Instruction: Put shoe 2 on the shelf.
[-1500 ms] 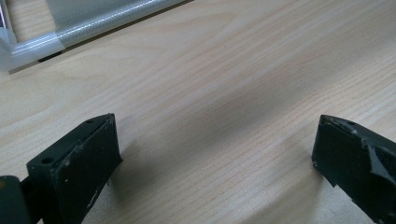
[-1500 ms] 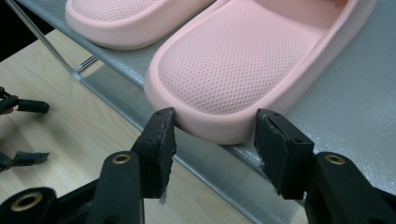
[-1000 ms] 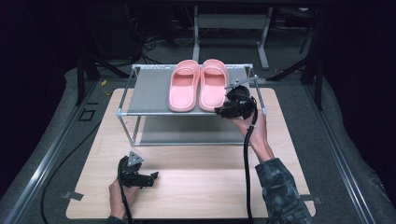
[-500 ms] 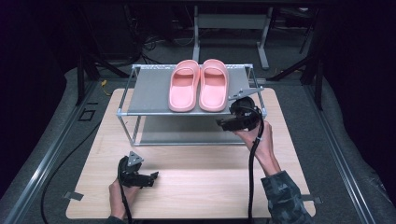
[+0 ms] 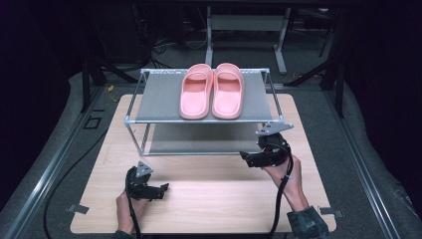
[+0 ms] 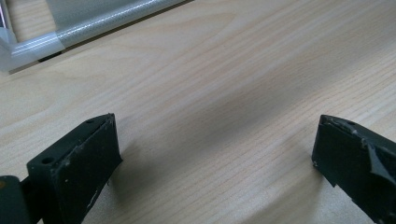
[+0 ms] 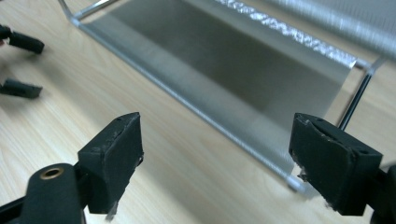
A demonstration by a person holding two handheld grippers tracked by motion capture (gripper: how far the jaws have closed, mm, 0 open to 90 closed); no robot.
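Lying side by side on the grey metal two-tier rack's (image 5: 164,102) top shelf, pink rubber slippers (image 5: 213,90), toes pointing away, long axes front-to-back. Hovering empty over the light wooden tabletop (image 5: 209,199), right gripper (image 5: 248,159), jaws just opening wide; left gripper (image 5: 161,191) resting with jaws apart. Dark room around.

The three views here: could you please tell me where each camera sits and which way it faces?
High view: above the table's near edge, facing forward and down at the rack and slippers; forearms, both grippers.
Left gripper view: on the left gripper, facing bare tabletop; own fingers.
Right gripper view: on the right gripper, facing the rack's lower shelf.
Shared: rack, tabletop.
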